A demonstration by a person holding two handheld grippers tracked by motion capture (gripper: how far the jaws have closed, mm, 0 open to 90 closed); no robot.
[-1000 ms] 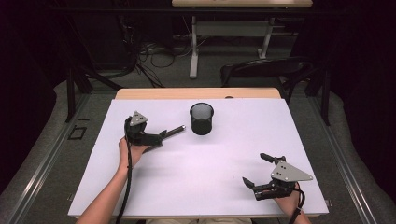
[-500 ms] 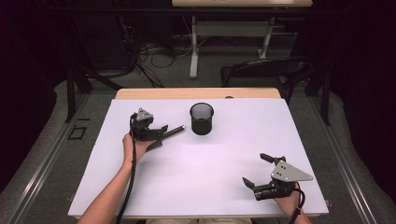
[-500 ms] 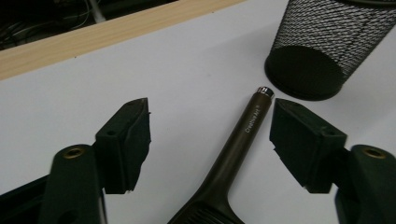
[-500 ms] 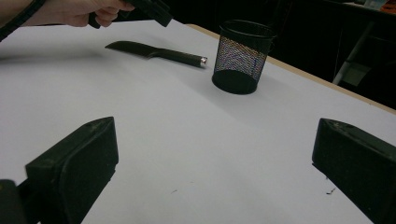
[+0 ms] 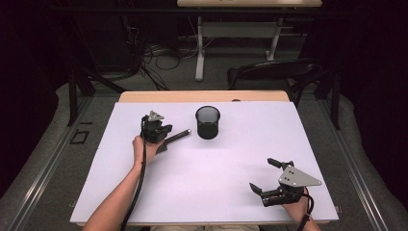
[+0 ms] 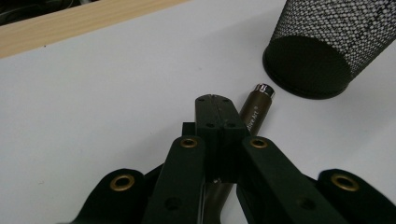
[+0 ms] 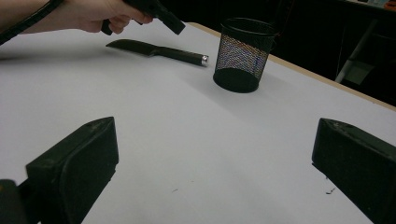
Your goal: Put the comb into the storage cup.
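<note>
Nearest the desk's front edge, the right gripper (image 5: 269, 180) rests low on the white desk (image 5: 231, 163) in the person's right hand, its 2 jaws spread wide apart with nothing but bare desk between them. In the right gripper view, open white surface runs from those jaws all the way to the far things.

Farther back on the left side, the left gripper (image 5: 161, 131) hangs just above a dark pen-like tool (image 5: 174, 138) with a silver end cap. Its jaws have just been closing and now stand clenched together, pad against pad; in the left gripper view the tool (image 6: 257, 108) lies under and just beside the closed tips, not between them. The tool lies flat on the desk, its capped end pointing toward the black mesh cup (image 5: 208, 122).

The cup stands upright near the tool's end, apart from it, with clear desk on every side. Behind it runs the desk's wooden far edge (image 5: 202, 96), well apart from the cup.
</note>
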